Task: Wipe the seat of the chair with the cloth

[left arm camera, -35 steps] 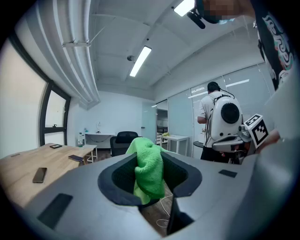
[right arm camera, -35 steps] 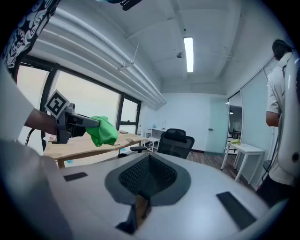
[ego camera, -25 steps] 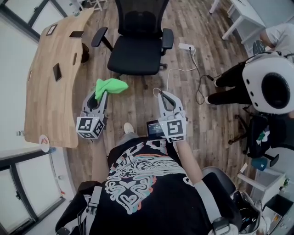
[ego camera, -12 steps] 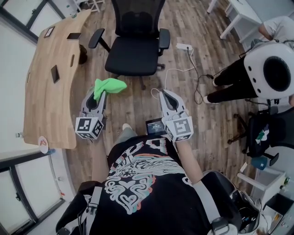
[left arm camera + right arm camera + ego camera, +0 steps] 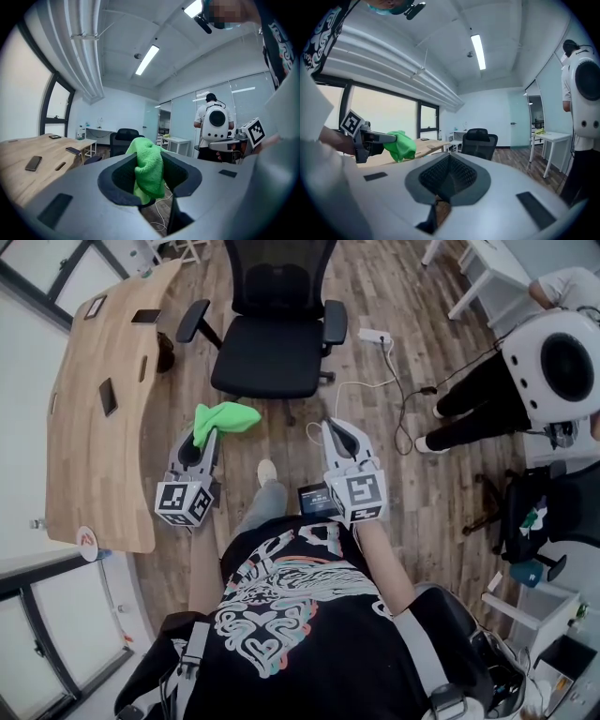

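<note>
At the far left a pale wooden bench (image 5: 94,418) runs along the windows, with a dark phone (image 5: 108,397) lying flat on it. Just beside the bench's edge the left tongs (image 5: 207,434) are clamped on the green cloth (image 5: 225,416), which bunches out past the tips; in the left gripper view it fills the gap between the two jaws and hangs down a little below them. The cloth is held in the air over the plank floor (image 5: 281,442), near the front left corner of the black chair (image 5: 267,334) but not touching its seat (image 5: 266,356) (the seat is bare, facing the person, with both armrests out to the sides). Further right the right tongs (image 5: 338,432) point towards the same chair with their jaws together and nothing between them. Beyond them a white power strip (image 5: 376,335) lies on the floor, its cable trailing back in loops. At the far right a person (image 5: 469,390) in dark trousers stands with a round white pack (image 5: 553,362) on their back.
</note>
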A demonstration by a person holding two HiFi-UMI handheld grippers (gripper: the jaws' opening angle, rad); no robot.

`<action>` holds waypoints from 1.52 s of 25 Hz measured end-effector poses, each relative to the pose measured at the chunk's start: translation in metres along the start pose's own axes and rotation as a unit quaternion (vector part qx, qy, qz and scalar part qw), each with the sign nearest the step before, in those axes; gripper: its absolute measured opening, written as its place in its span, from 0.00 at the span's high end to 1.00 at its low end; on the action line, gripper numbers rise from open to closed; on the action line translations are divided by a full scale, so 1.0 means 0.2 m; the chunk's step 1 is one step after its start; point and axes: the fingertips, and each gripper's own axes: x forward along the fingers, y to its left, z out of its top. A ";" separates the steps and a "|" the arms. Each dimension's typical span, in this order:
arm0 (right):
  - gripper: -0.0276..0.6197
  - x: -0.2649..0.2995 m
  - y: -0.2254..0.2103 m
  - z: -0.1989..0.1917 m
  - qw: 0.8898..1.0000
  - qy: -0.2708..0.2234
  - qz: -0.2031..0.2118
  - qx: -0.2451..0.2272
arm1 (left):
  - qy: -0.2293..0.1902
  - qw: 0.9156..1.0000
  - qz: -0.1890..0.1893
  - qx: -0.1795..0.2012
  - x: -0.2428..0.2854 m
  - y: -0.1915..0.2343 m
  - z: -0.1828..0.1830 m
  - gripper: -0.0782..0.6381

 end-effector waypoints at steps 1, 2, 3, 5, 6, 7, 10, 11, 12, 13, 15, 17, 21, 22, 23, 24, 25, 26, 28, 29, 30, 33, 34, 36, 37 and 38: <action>0.96 0.03 -0.01 0.00 1.000 0.001 -0.001 0.001 | 0.000 1.000 0.000 -0.001 0.02 0.02 0.00 0.70; 0.96 0.06 -0.02 0.01 1.000 0.001 -0.002 0.002 | 0.001 1.000 0.001 -0.001 0.05 0.04 0.00 0.70; 0.96 0.09 -0.04 0.01 1.000 0.002 -0.003 0.004 | 0.001 1.000 0.001 0.000 0.08 0.06 0.00 0.70; 0.96 0.18 -0.06 0.01 1.000 0.003 -0.004 0.007 | 0.001 1.000 0.000 -0.001 0.16 0.11 0.00 0.70; 0.96 0.23 -0.07 0.01 1.000 0.003 -0.004 0.006 | 0.000 1.000 -0.001 0.000 0.20 0.15 0.01 0.70; 0.96 0.29 -0.08 0.01 1.000 0.004 -0.005 0.004 | -0.001 1.000 -0.002 0.002 0.26 0.18 0.01 0.70; 0.96 0.50 -0.14 0.02 1.000 0.007 -0.010 0.002 | -0.008 1.000 -0.006 0.004 0.46 0.33 0.04 0.70; 0.96 0.57 -0.16 0.02 1.000 0.010 -0.012 0.005 | -0.010 1.000 -0.008 0.000 0.53 0.38 0.05 0.70; 0.96 0.65 -0.18 0.03 1.000 0.011 -0.014 0.008 | -0.009 1.000 -0.011 -0.003 0.60 0.43 0.06 0.70; 0.96 0.72 -0.20 0.04 1.000 0.012 -0.017 0.011 | -0.008 1.000 -0.014 -0.003 0.67 0.48 0.08 0.70; 0.96 0.86 -0.23 0.05 1.000 0.015 -0.022 0.016 | -0.008 1.000 -0.021 0.000 0.80 0.58 0.11 0.70; 0.96 1.00 -0.26 0.06 0.999 0.021 -0.028 0.018 | -0.006 1.000 -0.027 0.000 0.91 0.69 0.13 0.70; 0.96 1.26 -0.33 0.08 0.998 0.039 -0.041 0.013 | 0.005 0.999 -0.038 -0.010 1.15 0.89 0.17 0.70; 0.96 1.31 -0.35 0.09 0.998 0.041 -0.044 0.012 | 0.006 0.999 -0.042 -0.011 1.20 0.93 0.18 0.70; 0.96 1.36 -0.38 0.11 0.998 0.042 -0.047 0.012 | 0.007 0.999 -0.045 -0.010 1.26 0.96 0.19 0.70; 0.96 1.42 -0.40 0.12 0.998 0.043 -0.051 0.012 | 0.008 0.999 -0.048 -0.008 1.31 0.99 0.20 0.70; 0.96 1.47 -0.42 0.13 0.997 0.044 -0.055 0.010 | 0.011 0.999 -0.051 -0.006 1.36 1.02 0.21 0.70; 0.96 1.52 -0.43 0.14 0.997 0.044 -0.059 0.009 | 0.013 0.998 -0.054 -0.003 1.41 1.05 0.21 0.70; 0.96 1.62 -0.45 0.15 0.997 0.045 -0.065 0.005 | 0.017 0.998 -0.061 0.003 1.48 1.12 0.22 0.70; 0.96 1.66 -0.45 0.15 0.997 0.045 -0.067 0.004 | 0.019 0.998 -0.065 0.005 1.51 1.15 0.22 0.70; 0.96 1.70 -0.45 0.15 0.996 0.046 -0.071 0.004 | 0.020 0.997 -0.069 0.006 1.54 1.18 0.22 0.70; 0.96 1.78 -0.45 0.14 0.995 0.060 -0.077 0.010 | 0.024 0.997 -0.076 -0.003 1.60 1.25 0.21 0.70; 0.96 1.79 -0.45 0.14 0.995 0.062 -0.077 0.012 | 0.026 0.997 -0.078 -0.007 1.62 1.26 0.20 0.70; 0.96 1.82 -0.48 0.12 0.995 0.059 -0.080 0.009 | 0.028 0.996 -0.085 -0.010 1.67 1.27 0.20 0.70; 0.96 1.83 -0.50 0.11 0.995 0.060 -0.083 0.007 | 0.029 0.996 -0.089 -0.008 1.70 1.26 0.20 0.70; 0.96 1.84 -0.53 0.09 0.994 0.062 -0.086 0.006 | 0.030 0.995 -0.092 -0.005 1.73 1.26 0.20 0.70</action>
